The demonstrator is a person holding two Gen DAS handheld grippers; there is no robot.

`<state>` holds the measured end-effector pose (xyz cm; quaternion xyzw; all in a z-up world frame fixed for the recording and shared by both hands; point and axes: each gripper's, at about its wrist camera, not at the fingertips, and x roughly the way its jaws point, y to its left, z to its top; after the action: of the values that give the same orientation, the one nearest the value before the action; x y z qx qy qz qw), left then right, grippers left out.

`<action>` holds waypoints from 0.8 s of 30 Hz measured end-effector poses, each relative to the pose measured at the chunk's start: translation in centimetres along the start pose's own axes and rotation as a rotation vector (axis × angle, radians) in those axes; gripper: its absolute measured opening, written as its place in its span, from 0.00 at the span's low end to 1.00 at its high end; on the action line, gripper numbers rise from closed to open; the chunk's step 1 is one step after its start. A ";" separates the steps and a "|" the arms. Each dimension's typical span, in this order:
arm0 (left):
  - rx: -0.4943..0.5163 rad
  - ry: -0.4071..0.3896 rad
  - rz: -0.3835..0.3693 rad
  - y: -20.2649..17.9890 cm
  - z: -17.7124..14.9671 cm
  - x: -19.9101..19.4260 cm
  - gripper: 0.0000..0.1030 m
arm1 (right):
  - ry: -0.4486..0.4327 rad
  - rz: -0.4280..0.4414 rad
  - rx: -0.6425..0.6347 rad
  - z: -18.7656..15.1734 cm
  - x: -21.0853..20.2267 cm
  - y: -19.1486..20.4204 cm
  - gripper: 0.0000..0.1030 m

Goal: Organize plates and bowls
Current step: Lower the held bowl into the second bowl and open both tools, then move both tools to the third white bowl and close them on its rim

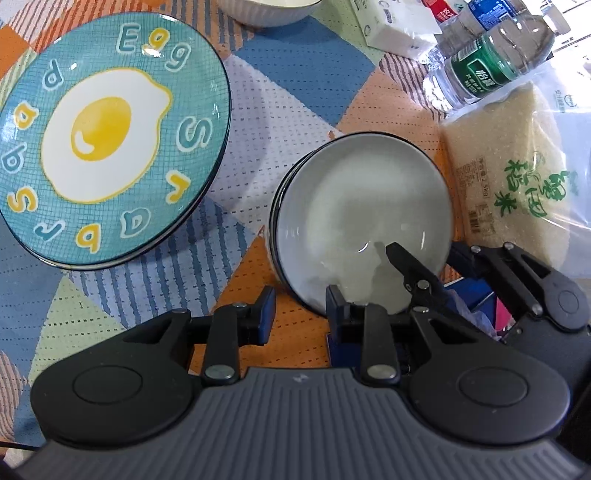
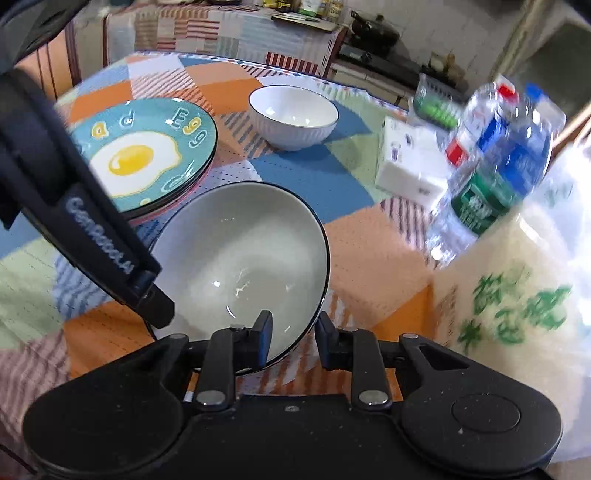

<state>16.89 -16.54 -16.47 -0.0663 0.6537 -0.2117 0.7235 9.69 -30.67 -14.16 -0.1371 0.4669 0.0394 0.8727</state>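
Observation:
A grey bowl [image 1: 365, 206] with a dark rim is tilted above the patchwork tablecloth; it also shows in the right wrist view [image 2: 243, 254]. Both grippers straddle its near rim. My left gripper [image 1: 300, 314] has one finger inside the bowl and one outside, with a gap left at the rim. My right gripper [image 2: 293, 338] stands the same way at the rim, not pressed tight. A teal egg-print plate stack [image 1: 107, 136] lies to the left, and shows in the right wrist view [image 2: 144, 155]. A white ribbed bowl [image 2: 293, 116] stands at the back.
A bag of rice [image 1: 517, 177] lies right of the grey bowl. Water bottles [image 1: 487, 62] and a white box [image 1: 395, 29] stand behind it. A second covered table [image 2: 221, 33] and a stove stand beyond.

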 end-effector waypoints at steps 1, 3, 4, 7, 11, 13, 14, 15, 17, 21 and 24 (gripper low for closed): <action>0.009 -0.011 0.007 -0.1 0.0 -0.3 0.27 | 0.001 0.013 0.014 -0.1 0.1 -0.3 0.29; 0.041 -0.037 0.037 -0.5 -0.1 -1.2 0.27 | -0.014 0.067 0.053 -0.1 -0.2 -1.2 0.30; 0.067 -0.050 0.055 -0.8 -0.3 -1.6 0.27 | -0.013 0.097 0.081 -0.1 -0.4 -1.6 0.31; 0.138 -0.095 0.102 -1.7 -0.7 -3.2 0.28 | -0.011 0.162 0.124 -0.2 -0.9 -2.9 0.31; 0.212 -0.141 0.137 -2.7 -1.3 -5.3 0.29 | -0.030 0.240 0.169 -0.1 -2.6 -4.6 0.31; 0.241 -0.153 0.157 -3.1 -1.5 -6.2 0.29 | -0.051 0.264 0.167 0.1 -3.8 -5.0 0.31; 0.251 -0.155 0.163 -3.2 -1.7 -6.7 0.29 | -0.062 0.267 0.160 0.3 -4.4 -5.2 0.32; 0.256 -0.154 0.164 -3.3 -1.8 -7.1 0.29 | -0.073 0.268 0.151 0.5 -5.0 -5.3 0.33; 0.258 -0.150 0.156 -3.1 -1.9 -7.7 0.29 | -0.093 0.270 0.127 1.0 -6.0 -5.4 0.36; 0.251 -0.142 0.167 -3.0 -1.8 -8.6 0.29 | -0.128 0.268 0.059 1.9 -8.1 -5.2 0.41; 0.246 -0.159 0.177 -3.3 -1.5 -9.4 0.29 | -0.173 0.248 0.011 2.7 -9.3 -5.0 0.51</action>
<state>14.22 -15.53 -6.83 0.0643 0.5668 -0.2196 0.7914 7.70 -34.19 -4.05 -0.0697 0.4034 0.1558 0.8990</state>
